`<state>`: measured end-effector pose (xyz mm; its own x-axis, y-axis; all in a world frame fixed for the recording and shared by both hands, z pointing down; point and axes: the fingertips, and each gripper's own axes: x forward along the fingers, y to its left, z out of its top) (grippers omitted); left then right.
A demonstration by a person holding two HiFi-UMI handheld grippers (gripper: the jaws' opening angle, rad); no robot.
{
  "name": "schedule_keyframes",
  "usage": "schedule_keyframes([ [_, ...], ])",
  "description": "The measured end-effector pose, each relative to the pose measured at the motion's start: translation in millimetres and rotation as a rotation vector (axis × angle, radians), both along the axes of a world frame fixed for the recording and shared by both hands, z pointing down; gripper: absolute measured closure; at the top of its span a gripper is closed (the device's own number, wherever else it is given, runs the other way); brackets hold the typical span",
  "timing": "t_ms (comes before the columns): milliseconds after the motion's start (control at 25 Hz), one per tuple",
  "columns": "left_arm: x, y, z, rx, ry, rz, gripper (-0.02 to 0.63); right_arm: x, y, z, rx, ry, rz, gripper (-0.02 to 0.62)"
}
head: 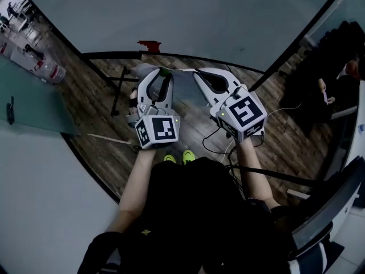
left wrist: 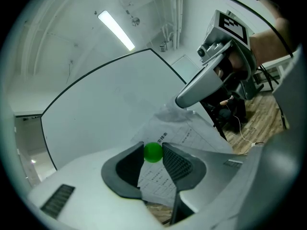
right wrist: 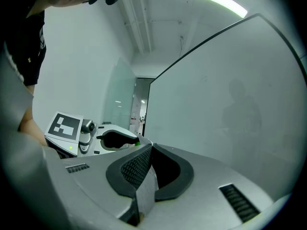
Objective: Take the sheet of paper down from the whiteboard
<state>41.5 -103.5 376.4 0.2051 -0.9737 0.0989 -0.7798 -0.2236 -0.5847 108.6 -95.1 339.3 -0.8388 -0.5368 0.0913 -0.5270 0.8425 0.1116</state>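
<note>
The printed sheet of paper (head: 185,88) hangs between my two grippers, in front of the whiteboard (head: 171,16). My right gripper (right wrist: 150,150) is shut on one edge of the sheet (right wrist: 145,188); in the left gripper view it (left wrist: 180,101) pinches the sheet's upper corner. A small green ball magnet (left wrist: 153,152) sits between the pads of my left gripper (left wrist: 153,146), which is shut on it. Behind that ball the sheet (left wrist: 180,133) shows its printed table. In the head view the left gripper (head: 163,73) and right gripper (head: 198,74) point at the board side by side.
A red object (head: 149,45) sits at the whiteboard's lower edge. The board's dark stand legs (head: 117,93) rest on the wooden floor. A person (head: 336,79) sits at the right, and a chair (head: 325,210) stands at the lower right. Cables (head: 219,141) trail on the floor.
</note>
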Motion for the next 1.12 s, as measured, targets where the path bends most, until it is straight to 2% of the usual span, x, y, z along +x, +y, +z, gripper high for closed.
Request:
schedule_keyframes([
  [360, -7, 0, -8, 0.017, 0.001, 0.02, 0.476, -14, 4, 0, 0.008, -0.004, -0.015, 0.578],
  [1120, -2, -3, -8, 0.019, 0.004, 0.036, 0.476, -13, 2, -2, 0.025, -0.006, -0.013, 0.58],
])
